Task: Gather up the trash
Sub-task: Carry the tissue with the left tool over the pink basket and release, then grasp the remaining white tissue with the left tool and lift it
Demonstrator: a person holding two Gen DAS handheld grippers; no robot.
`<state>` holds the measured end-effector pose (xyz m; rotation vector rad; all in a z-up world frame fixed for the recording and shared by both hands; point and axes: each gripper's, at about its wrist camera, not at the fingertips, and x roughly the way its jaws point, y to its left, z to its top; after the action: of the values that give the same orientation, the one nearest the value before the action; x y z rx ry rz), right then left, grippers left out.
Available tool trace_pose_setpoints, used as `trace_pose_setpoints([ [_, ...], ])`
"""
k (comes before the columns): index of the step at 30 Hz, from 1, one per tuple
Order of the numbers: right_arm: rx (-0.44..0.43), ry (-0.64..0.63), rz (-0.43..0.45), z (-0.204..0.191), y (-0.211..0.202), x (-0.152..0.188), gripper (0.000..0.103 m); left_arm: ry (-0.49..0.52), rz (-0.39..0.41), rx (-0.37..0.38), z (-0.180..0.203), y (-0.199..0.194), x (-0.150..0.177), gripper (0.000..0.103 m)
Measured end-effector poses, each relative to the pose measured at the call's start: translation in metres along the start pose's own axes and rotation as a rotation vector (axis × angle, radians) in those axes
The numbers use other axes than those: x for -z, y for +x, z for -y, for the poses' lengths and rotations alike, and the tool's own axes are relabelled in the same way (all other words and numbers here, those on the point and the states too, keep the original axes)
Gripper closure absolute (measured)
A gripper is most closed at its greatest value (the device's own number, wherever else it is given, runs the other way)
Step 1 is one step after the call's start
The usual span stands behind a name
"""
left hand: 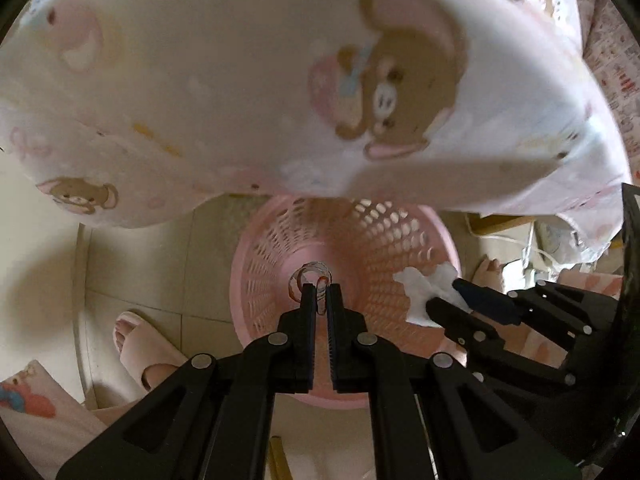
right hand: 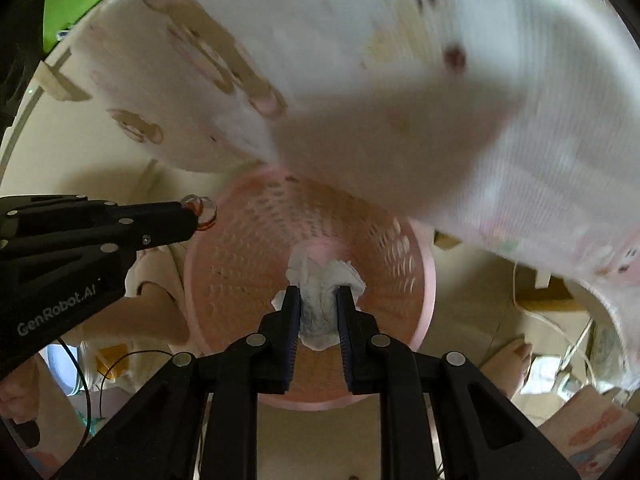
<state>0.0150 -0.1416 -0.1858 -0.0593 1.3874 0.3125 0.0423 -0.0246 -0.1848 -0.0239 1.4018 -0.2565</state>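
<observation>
Over the pink basket (right hand: 416,276), the left claw (left hand: 321,292) pinches a clear plastic scrap (left hand: 310,280) and the right claw (right hand: 319,300) grips a crumpled tissue (right hand: 320,280); releasing off-centre could drop either onto the floor (left hand: 160,264).

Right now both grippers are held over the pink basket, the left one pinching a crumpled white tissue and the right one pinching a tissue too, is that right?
Not quite. The left gripper pinches a small clear plastic piece, not a tissue; the left wrist view shows it. The rest holds: the right gripper pinches the crumpled white tissue, and both are over the pink basket.
</observation>
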Motion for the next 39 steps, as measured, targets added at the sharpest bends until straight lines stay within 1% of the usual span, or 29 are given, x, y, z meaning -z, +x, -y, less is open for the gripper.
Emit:
trace_pose_setpoints([
  [1, -0.004, -0.003, -0.013, -0.001, 0.003, 0.002, 0.082, 0.006, -0.011, -0.002, 0.0, 0.003, 0.001, 0.098],
  [3, 0.007, -0.023, -0.027, -0.003, 0.009, 0.003, 0.075, 0.013, -0.021, -0.01, 0.003, 0.004, 0.001, 0.096],
  [5, 0.022, -0.043, -0.02, -0.006, 0.008, 0.004, 0.069, 0.021, -0.012, -0.01, 0.005, 0.002, 0.001, 0.09],
  [6, 0.026, -0.048, -0.012, -0.003, 0.007, 0.004, 0.061, 0.023, -0.008, -0.009, 0.005, 0.0, 0.001, 0.088],
  [7, 0.032, -0.049, -0.001, -0.003, 0.004, 0.005, 0.057, 0.022, -0.002, -0.012, 0.003, -0.001, 0.001, 0.083],
  [8, 0.036, -0.048, 0.01, -0.002, 0.002, 0.005, 0.047, 0.019, 0.006, -0.015, 0.001, -0.003, 0.001, 0.08],
  [9, 0.039, -0.044, 0.027, -0.001, -0.001, 0.006, 0.041, 0.018, 0.015, -0.016, 0.001, -0.006, 0.0, 0.078],
  [12, 0.058, -0.032, 0.056, 0.002, -0.009, 0.007, 0.039, 0.021, 0.048, -0.028, 0.0, -0.013, -0.003, 0.067],
  [13, 0.057, -0.03, 0.059, 0.003, -0.011, 0.006, 0.039, 0.021, 0.057, -0.028, 0.0, -0.017, -0.004, 0.06],
  [14, 0.058, -0.027, 0.062, 0.005, -0.013, 0.005, 0.039, 0.015, 0.069, -0.025, -0.001, -0.02, -0.005, 0.059],
  [17, 0.072, -0.01, 0.089, 0.01, -0.021, 0.002, 0.039, -0.002, 0.098, -0.021, -0.004, -0.031, -0.007, 0.059],
  [21, 0.085, 0.0, 0.158, 0.011, -0.041, -0.001, 0.039, 0.017, 0.187, -0.067, -0.003, -0.052, -0.009, 0.058],
  [23, 0.095, -0.004, 0.195, 0.01, -0.051, -0.003, 0.039, 0.023, 0.234, -0.077, -0.003, -0.064, -0.009, 0.057],
  [25, 0.085, -0.005, 0.237, 0.009, -0.063, -0.004, 0.038, 0.02, 0.276, -0.071, -0.004, -0.075, -0.009, 0.056],
  [27, 0.061, -0.011, 0.268, 0.008, -0.071, -0.005, 0.033, 0.008, 0.311, -0.054, -0.006, -0.084, -0.01, 0.053],
  [29, 0.054, -0.02, 0.29, 0.006, -0.077, -0.005, 0.033, 0.005, 0.339, -0.039, -0.008, -0.093, -0.011, 0.051],
  [33, 0.062, -0.038, 0.324, 0.002, -0.088, -0.008, 0.032, 0.0, 0.416, -0.066, -0.013, -0.112, -0.014, 0.049],
  [37, 0.057, -0.037, 0.37, 0.002, -0.105, -0.006, 0.033, -0.017, 0.46, -0.081, -0.017, -0.122, -0.018, 0.047],
  [39, 0.057, -0.035, 0.394, 0.003, -0.111, -0.004, 0.032, -0.014, 0.462, -0.08, -0.018, -0.122, -0.017, 0.047],
])
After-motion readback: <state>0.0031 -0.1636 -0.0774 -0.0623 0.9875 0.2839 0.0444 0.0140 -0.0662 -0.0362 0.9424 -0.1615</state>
